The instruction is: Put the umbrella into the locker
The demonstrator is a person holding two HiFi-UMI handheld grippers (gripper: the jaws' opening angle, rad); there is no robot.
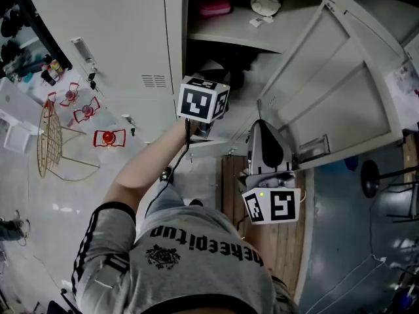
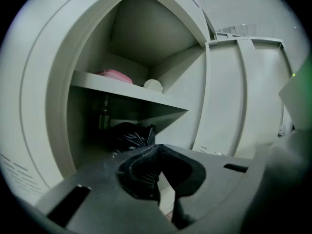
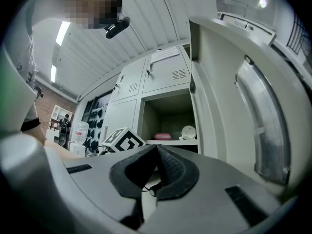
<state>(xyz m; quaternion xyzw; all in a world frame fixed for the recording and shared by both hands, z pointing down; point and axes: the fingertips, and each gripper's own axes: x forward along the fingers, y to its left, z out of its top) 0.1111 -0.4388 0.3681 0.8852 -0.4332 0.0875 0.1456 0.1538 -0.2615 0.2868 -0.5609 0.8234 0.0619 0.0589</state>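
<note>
Only the left gripper view shows a bottle beside the umbrella.

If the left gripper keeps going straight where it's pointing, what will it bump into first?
Probably the black bundle, maybe the umbrella, lying in the locker under the shelf. The shut left gripper aims about at it; how far off is hard to tell.
</note>
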